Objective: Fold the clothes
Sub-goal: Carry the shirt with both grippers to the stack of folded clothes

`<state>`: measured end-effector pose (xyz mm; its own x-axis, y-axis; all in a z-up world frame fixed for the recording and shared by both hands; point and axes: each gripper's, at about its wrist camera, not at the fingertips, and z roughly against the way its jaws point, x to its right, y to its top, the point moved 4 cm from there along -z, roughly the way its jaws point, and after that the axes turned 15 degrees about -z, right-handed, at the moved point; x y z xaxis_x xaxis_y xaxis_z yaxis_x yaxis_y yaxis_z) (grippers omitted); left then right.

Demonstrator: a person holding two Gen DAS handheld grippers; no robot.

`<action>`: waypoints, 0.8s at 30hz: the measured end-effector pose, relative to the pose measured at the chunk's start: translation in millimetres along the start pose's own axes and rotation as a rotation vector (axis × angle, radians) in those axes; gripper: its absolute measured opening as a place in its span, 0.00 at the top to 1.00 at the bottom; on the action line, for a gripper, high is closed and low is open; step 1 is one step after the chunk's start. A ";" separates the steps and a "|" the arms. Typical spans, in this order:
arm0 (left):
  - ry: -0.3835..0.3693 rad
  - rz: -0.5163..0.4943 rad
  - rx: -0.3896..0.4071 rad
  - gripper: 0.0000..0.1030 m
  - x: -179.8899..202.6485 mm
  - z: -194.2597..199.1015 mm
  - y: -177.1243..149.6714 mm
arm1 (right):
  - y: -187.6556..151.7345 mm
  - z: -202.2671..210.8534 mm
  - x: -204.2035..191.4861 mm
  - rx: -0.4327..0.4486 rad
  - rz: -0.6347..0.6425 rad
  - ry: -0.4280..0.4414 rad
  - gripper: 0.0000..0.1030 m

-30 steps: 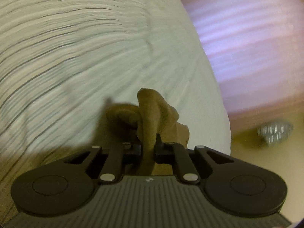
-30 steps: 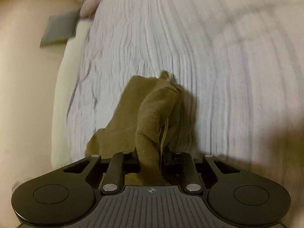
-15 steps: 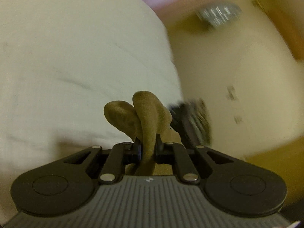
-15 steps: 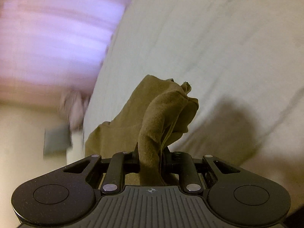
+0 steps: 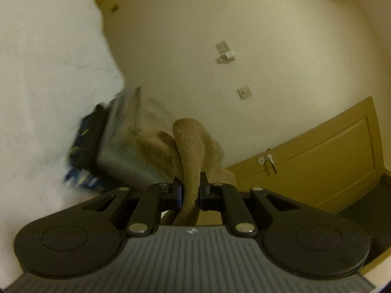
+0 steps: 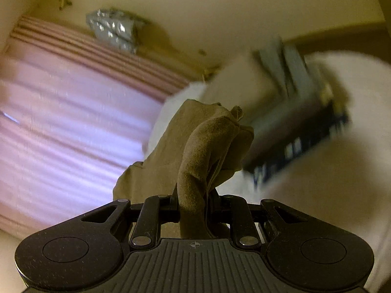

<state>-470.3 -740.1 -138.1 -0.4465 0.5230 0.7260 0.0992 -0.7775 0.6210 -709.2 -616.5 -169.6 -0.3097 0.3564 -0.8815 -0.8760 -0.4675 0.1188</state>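
A brown garment (image 5: 190,146) is pinched in a thick fold by my left gripper (image 5: 190,191), whose jaws are shut on it. The same brown garment (image 6: 205,141) bunches up between the jaws of my right gripper (image 6: 194,207), also shut on the cloth. Both grippers hold the cloth up above the white bed (image 5: 44,85). The rest of the garment hangs below the fingers, out of sight. A blurred grey and dark blue stack (image 5: 110,141) lies just behind the cloth in the left wrist view and at the right as the same stack (image 6: 295,122) in the right wrist view.
A cream wall (image 5: 268,36) with sockets (image 5: 226,53) and a yellow-brown door (image 5: 330,151) stands beyond the bed. In the right wrist view a pink curtain (image 6: 68,122) fills the left and a shiny silver bag (image 6: 112,30) lies near it.
Both grippers swung up and round with the brown cloth still held. The views went from the bed surface to the wall, door, curtain and the stack.
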 end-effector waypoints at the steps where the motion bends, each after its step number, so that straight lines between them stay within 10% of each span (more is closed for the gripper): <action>1: 0.001 -0.004 0.008 0.92 0.9 -20.6 13.2 | 23.9 -7.5 -7.0 0.010 0.008 0.006 0.82; 11: 0.072 -0.016 0.015 0.92 -21.2 -156.5 89.0 | 172.9 -106.3 -23.3 0.009 0.040 0.019 0.82; 19: 0.215 0.048 -0.070 0.86 -82.1 -210.2 81.2 | 210.5 -170.1 28.4 -0.046 -0.041 -0.076 0.81; 21: 0.264 0.083 -0.084 0.78 -96.5 -209.5 76.1 | 212.6 -176.8 44.4 -0.045 -0.075 -0.104 0.49; 24: 0.316 0.087 -0.018 0.77 -98.9 -191.4 81.3 | 216.6 -158.8 37.6 0.085 0.015 -0.170 0.42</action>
<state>-588.3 -921.9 -215.9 -0.6909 0.3223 0.6471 0.1347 -0.8221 0.5532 -851.9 -832.8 -249.5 -0.3745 0.4848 -0.7904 -0.8968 -0.4060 0.1759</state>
